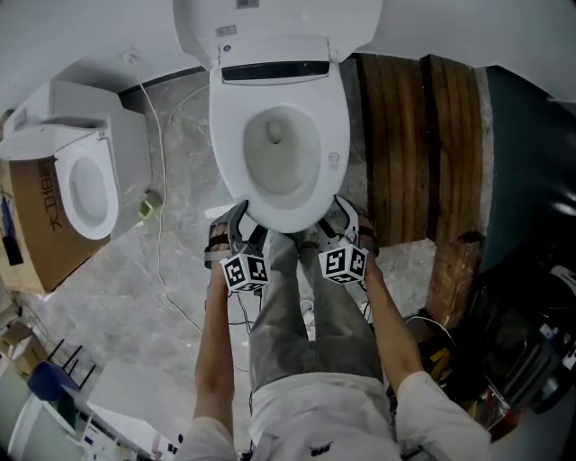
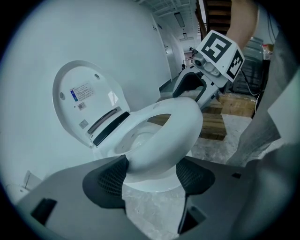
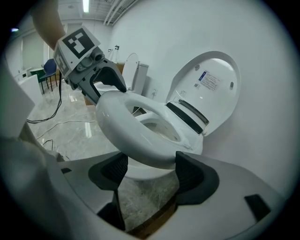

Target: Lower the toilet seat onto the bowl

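From the head view I look straight down on the toilet. The lid (image 1: 270, 22) stands up against the wall and the toilet seat (image 1: 229, 153) lies over the bowl (image 1: 286, 216), its front edge toward my legs. The left gripper (image 1: 236, 225) and the right gripper (image 1: 346, 221) sit at the front of the seat, one on each side of its tip and close together. A second toilet (image 1: 85, 185) stands to the left beside a cardboard box (image 1: 40, 225). A cable (image 1: 160, 225) trails across the marble floor (image 1: 117, 288), and wooden planks (image 1: 418, 144) lie to the right.

In the left gripper view my jaws are spread wide. The seat's (image 2: 173, 136) front rim lies between the pads (image 2: 112, 178) and touches their upper edges. The seat slopes up toward me, its front raised off the bowl (image 2: 153, 183), and the lid (image 2: 89, 103) is open behind it. The right gripper (image 2: 192, 89) meets the rim on the far side.

In the right gripper view these jaws are wide apart too. The rim of the seat (image 3: 131, 136) rests between the pads (image 3: 194, 176), above the bowl (image 3: 140, 171), with the front a little higher than the hinge end. The lid (image 3: 211, 89) leans back on the wall. The left gripper (image 3: 105, 77) is at the opposite side of the rim, and the second toilet (image 3: 133, 70) shows beyond it.
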`<state>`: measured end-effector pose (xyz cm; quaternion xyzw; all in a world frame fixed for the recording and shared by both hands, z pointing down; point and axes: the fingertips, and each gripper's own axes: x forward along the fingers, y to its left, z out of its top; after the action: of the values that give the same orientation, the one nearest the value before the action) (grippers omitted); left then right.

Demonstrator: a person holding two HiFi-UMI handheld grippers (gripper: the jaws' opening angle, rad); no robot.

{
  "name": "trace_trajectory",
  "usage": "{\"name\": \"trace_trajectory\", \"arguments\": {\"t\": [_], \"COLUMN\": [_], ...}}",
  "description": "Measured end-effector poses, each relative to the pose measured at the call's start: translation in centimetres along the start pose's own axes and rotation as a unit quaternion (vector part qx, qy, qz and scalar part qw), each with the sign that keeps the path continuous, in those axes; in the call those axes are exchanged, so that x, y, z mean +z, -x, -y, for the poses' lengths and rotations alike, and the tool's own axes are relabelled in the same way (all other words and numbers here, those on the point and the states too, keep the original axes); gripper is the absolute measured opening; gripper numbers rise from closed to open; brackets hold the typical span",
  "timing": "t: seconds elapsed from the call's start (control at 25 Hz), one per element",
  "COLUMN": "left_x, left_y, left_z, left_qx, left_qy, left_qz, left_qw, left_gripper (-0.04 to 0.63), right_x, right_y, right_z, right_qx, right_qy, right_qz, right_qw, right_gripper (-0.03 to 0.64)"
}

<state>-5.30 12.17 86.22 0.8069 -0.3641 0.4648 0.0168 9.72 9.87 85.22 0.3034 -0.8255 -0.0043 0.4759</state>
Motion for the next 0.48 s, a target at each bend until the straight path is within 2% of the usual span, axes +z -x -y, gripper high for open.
{"name": "trace_trajectory", "arguments": {"t": [0.48], "left_x": [-3.2], "left_y": [-3.1], "left_z": [2.6], "left_qx": [0.006], "left_qy": [-0.024], "left_qz": [-0.012], "left_qw": [0.9996], "left_gripper": [0.356], "right_x": [-3.9], "right_y": [-3.5], "right_z": [-2.4], "right_qx": [-0.016], "right_qy": [0.033], "right_qz": [0.001], "right_qw": [0.999], "right_gripper": [0.322]}}
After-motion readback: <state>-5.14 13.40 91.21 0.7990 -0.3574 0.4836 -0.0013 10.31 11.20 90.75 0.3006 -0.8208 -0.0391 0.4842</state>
